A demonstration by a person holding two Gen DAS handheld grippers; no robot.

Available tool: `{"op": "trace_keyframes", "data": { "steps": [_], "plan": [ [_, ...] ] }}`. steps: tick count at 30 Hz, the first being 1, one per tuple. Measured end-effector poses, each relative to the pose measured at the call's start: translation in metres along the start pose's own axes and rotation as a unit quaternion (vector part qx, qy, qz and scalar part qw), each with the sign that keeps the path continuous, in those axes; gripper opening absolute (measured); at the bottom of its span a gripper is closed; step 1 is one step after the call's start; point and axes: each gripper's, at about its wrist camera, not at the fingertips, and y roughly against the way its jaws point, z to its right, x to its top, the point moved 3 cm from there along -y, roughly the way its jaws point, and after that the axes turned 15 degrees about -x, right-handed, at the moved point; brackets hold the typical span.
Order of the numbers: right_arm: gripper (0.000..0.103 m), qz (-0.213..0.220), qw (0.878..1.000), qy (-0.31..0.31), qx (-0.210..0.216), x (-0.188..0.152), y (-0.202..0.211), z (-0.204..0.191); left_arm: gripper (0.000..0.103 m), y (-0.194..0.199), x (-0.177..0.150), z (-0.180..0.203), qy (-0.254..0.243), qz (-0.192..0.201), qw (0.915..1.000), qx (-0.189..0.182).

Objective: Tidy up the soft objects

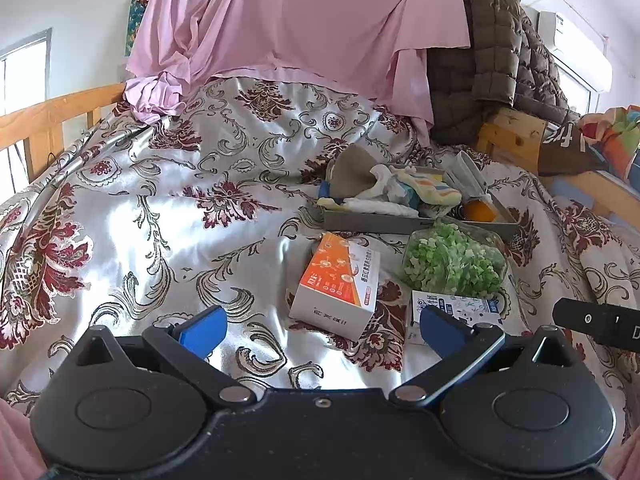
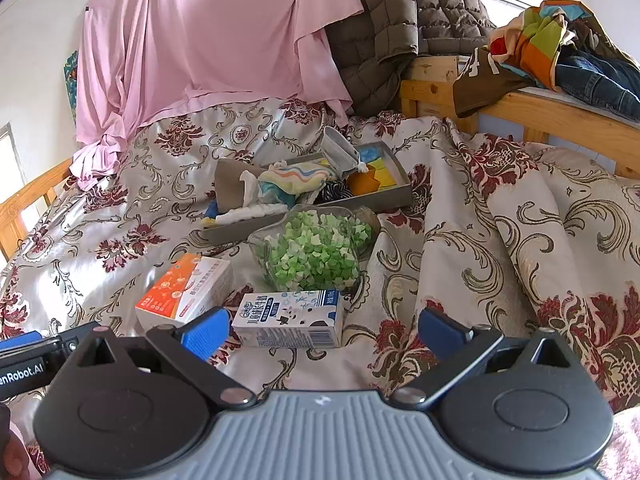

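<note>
A grey tray (image 1: 376, 222) (image 2: 394, 196) lies on the patterned bedspread, holding a pile of socks and cloths, among them a striped sock (image 1: 430, 190) (image 2: 296, 178), a beige cloth (image 1: 354, 176) (image 2: 230, 188) and a white cloth (image 2: 252, 212). My left gripper (image 1: 320, 330) is open and empty, low over the bed in front of an orange and white box (image 1: 340, 280) (image 2: 186, 290). My right gripper (image 2: 324, 330) is open and empty just behind a small milk carton (image 2: 292, 318) (image 1: 452, 308).
A clear container of green paper stars (image 1: 454, 262) (image 2: 314, 252) stands between the tray and the boxes. A pink sheet (image 1: 280, 20) and a brown quilted jacket (image 2: 400, 20) hang at the back. Wooden bed rails (image 2: 560, 112) carry clothes on the right.
</note>
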Motion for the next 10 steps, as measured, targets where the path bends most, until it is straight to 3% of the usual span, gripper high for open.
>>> {"op": "trace_keyframes", "data": {
  "steps": [10],
  "plan": [
    [0.103, 0.000, 1.000, 0.000, 0.000, 0.0009, 0.0001, 0.0005, 0.102, -0.0014, -0.0016, 0.0007, -0.001, -0.001, 1.0000, -0.001]
  ]
}}
